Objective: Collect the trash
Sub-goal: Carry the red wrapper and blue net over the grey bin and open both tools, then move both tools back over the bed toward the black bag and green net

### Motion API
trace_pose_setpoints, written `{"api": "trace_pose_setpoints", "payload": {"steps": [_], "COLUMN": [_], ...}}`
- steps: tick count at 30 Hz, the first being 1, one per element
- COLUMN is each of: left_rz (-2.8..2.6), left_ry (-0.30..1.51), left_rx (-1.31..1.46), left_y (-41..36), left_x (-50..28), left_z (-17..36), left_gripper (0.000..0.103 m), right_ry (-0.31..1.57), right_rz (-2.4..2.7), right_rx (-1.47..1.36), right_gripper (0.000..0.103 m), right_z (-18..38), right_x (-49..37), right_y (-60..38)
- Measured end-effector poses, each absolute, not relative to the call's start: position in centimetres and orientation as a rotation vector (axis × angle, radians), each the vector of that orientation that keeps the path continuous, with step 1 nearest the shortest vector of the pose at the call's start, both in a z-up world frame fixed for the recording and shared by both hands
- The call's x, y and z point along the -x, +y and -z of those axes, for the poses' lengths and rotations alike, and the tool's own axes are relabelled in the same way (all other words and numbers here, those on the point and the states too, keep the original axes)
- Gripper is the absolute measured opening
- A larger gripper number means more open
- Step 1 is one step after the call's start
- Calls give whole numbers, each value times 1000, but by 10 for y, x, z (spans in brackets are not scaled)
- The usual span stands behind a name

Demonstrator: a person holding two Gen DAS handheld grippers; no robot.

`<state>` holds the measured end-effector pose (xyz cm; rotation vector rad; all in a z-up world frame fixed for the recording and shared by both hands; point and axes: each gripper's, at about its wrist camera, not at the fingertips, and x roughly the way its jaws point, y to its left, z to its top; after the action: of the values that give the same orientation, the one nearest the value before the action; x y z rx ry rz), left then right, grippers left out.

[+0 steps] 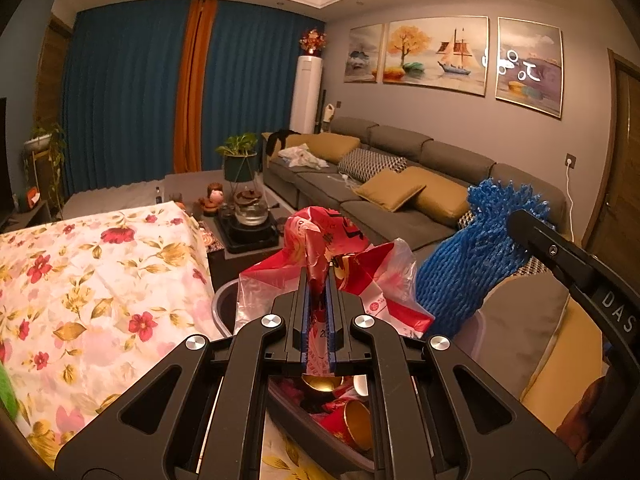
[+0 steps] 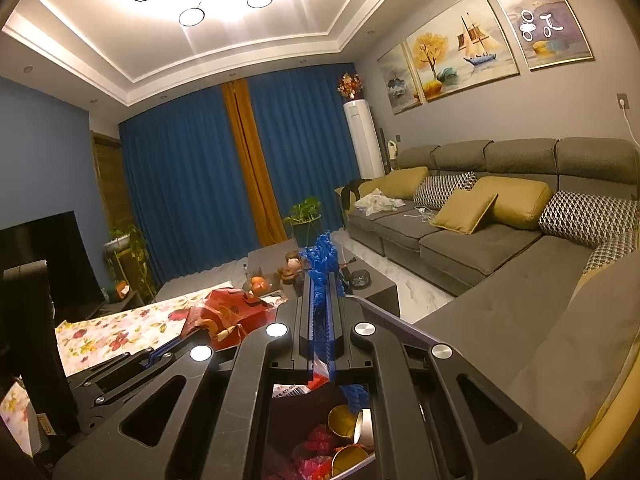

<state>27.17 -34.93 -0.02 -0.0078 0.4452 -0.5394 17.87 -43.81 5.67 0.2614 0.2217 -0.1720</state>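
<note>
Red and clear plastic fills the middle of the left wrist view: the left gripper (image 1: 319, 280) is clamped on a crumpled red plastic bag (image 1: 320, 240), whose lower part is hidden behind the black fingers. Below, through the gap in the gripper frame, a grey bin (image 1: 224, 300) shows only part of its rim, with red and gold paper cups (image 1: 352, 420) inside — cut off by the linkage. At right, a blue foam net (image 1: 468, 264) hangs from the right gripper, whose tip is hidden behind the net. A floral tablecloth (image 1: 80, 280) lies at left.

From the right wrist view, the right gripper (image 2: 320, 280) is closed on the blue foam net (image 2: 322, 256), most of it squeezed out of sight between the pads. The cups (image 2: 344, 420) show dimly beneath. The red bag (image 2: 224, 312) sits at left, partly behind the left gripper's fingers.
</note>
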Motion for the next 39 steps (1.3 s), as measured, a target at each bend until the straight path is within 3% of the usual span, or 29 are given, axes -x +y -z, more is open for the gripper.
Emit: {"api": "trace_pose_setpoints", "payload": {"steps": [3,6,8,11,13,17,21,29,39], "left_rz": [537,531,527,519,501,473,443,392,281], "left_ry": [453,458,459,450,443,449,443,411,386], "left_rx": [4,-5,-4,16,19,44,40,52,53], "left_y": [-350,-351,-350,-344,-340,-325,-312,-271,-208], "left_x": [-273,-274,-274,-273,-273,-271,-266,-243,-216], "left_z": [1,3,3,3,2,1,-1,-11,-18], "left_gripper": [8,19,47,63,70,81,87,94,95], "right_ry": [228,224,218,219,211,198,193,195,197], "right_rz": [175,185,193,197,210,227,232,215,187], "right_rx": [-265,-271,-268,-272,-272,-263,-257,-229,-238], "right_gripper": [7,24,25,37,55,69,83,96,97], "right_z": [-57,-57,-57,-56,-56,-56,-54,-55,-53], "right_x": [-180,-180,-179,-178,-174,-167,-159,-148,-137], "right_y": [-440,-441,-441,-442,-442,-440,-437,-421,-390]}}
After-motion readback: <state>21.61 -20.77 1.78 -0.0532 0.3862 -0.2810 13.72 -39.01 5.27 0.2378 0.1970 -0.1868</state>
